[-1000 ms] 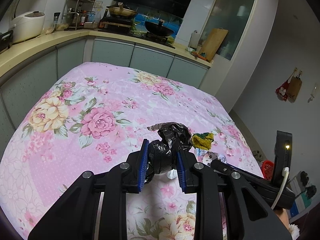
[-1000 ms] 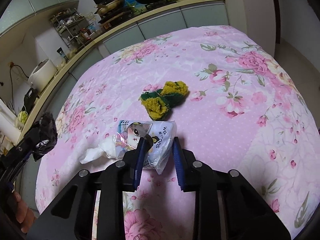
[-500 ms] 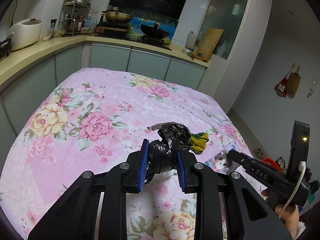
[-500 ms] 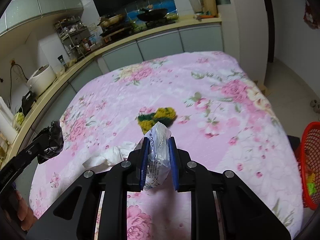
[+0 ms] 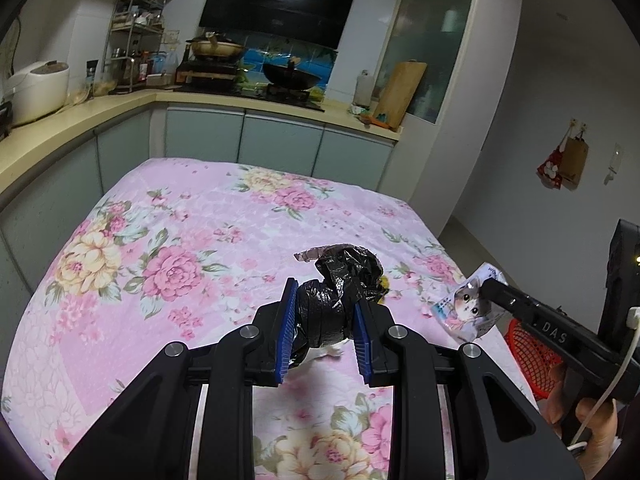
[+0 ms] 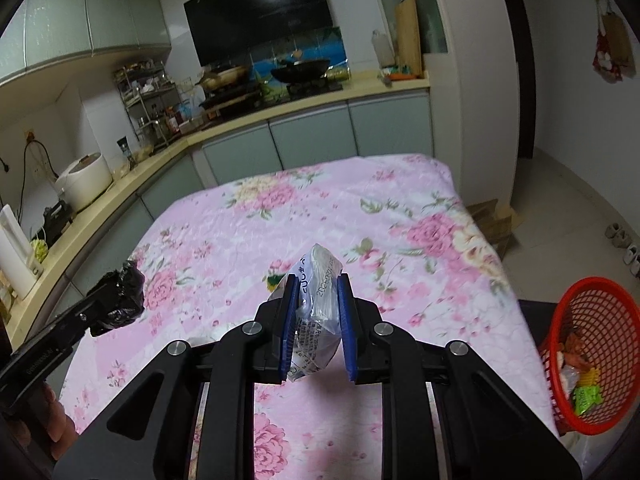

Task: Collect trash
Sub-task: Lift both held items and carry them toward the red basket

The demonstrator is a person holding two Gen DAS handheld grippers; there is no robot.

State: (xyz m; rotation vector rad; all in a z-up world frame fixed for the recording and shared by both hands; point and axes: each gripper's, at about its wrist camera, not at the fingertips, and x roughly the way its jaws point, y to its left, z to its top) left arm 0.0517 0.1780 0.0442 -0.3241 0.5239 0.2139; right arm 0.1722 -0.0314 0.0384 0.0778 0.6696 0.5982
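My left gripper [image 5: 325,295] is shut on a crumpled black plastic bag [image 5: 340,292] and holds it above the pink floral tablecloth [image 5: 192,240]; the bag also shows in the right wrist view [image 6: 120,298]. My right gripper [image 6: 316,290] is shut on a clear plastic wrapper with a cat picture [image 6: 318,316], lifted above the table; the wrapper also shows in the left wrist view [image 5: 468,306]. A red mesh basket [image 6: 592,360] with some trash stands at the lower right, off the table's edge. A white tissue [image 5: 328,350] peeks out under the bag.
The green-yellow sponge [image 6: 274,279] lies on the cloth, mostly hidden behind the wrapper. Kitchen counters [image 5: 80,112] with a rice cooker [image 5: 36,90] and a stove run along the far and left sides. The floor [image 6: 568,200] opens to the right.
My right gripper closed on the cat wrapper and lifted it off the cloth, moving up and right. My left gripper rose with the black bag still held.
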